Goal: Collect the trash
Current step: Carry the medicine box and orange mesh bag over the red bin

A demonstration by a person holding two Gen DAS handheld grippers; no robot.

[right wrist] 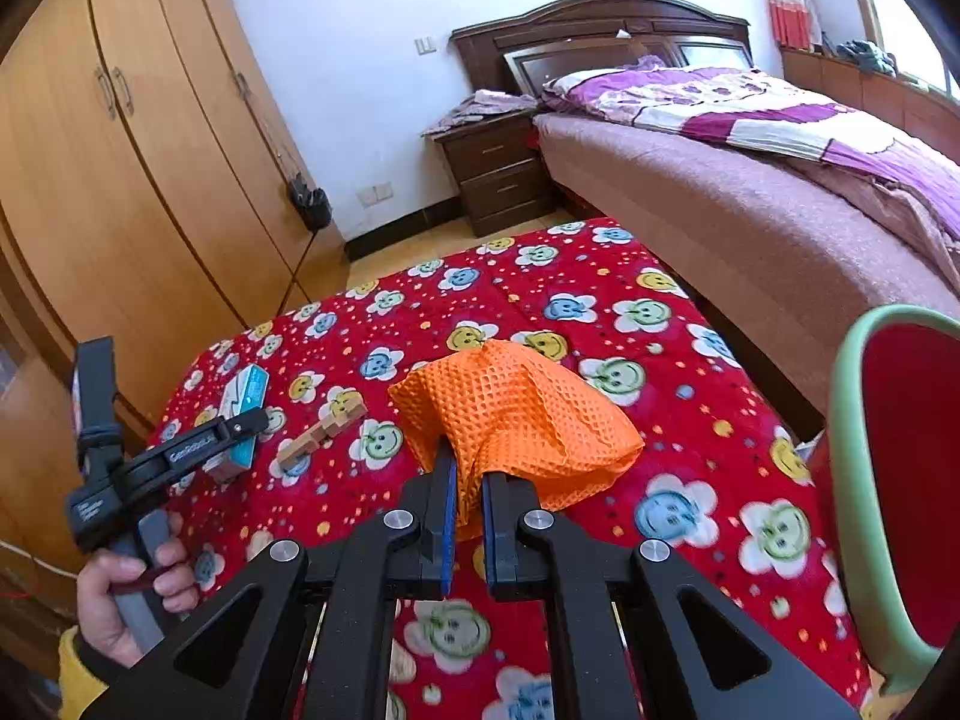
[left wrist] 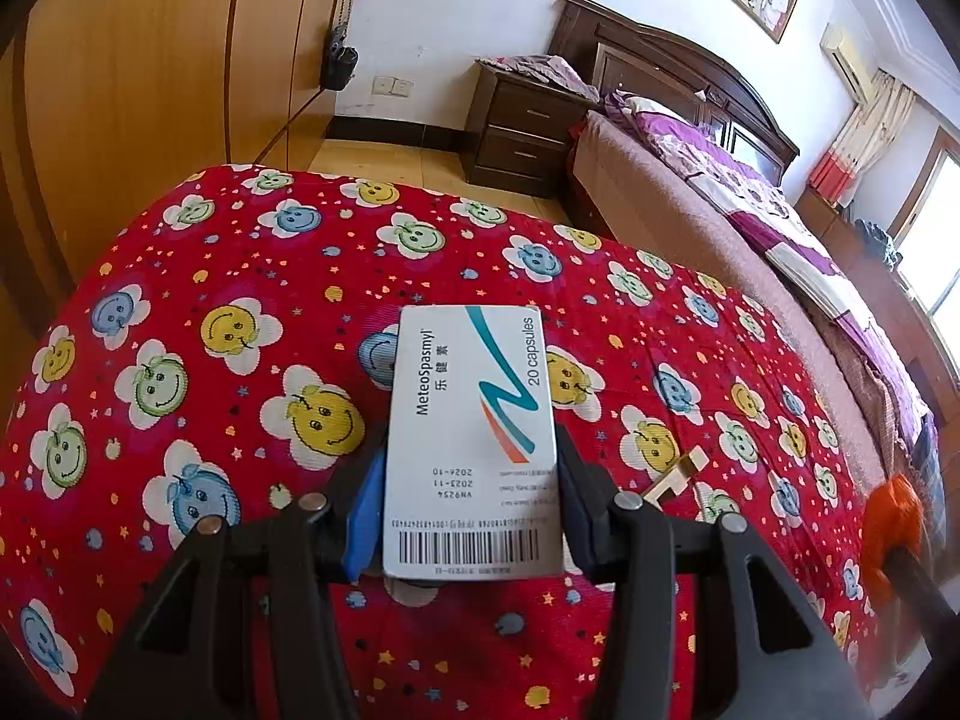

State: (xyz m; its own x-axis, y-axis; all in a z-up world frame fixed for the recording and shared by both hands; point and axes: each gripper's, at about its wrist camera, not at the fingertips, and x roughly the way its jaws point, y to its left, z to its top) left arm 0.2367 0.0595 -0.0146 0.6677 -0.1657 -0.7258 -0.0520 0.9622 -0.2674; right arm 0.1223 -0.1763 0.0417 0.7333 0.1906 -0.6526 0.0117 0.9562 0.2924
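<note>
Gripping the white capsule box [left wrist: 471,438] between its blue pads, my left tool [left wrist: 471,480] holds it above the red smiley-patterned worktop [left wrist: 210,276]. Further right, a small wooden piece [right wrist: 321,432] lies on the cloth. My right tool [right wrist: 467,480] is clamped on the orange mesh cloth [right wrist: 516,414], beside the green-rimmed bin [right wrist: 858,450].

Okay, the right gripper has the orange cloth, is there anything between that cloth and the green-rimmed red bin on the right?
Nothing visible. The right gripper holds the orange cloth above the red smiley cover, and the stretch toward the bin shows only bare cover. The wooden piece lies on the opposite side.
</note>
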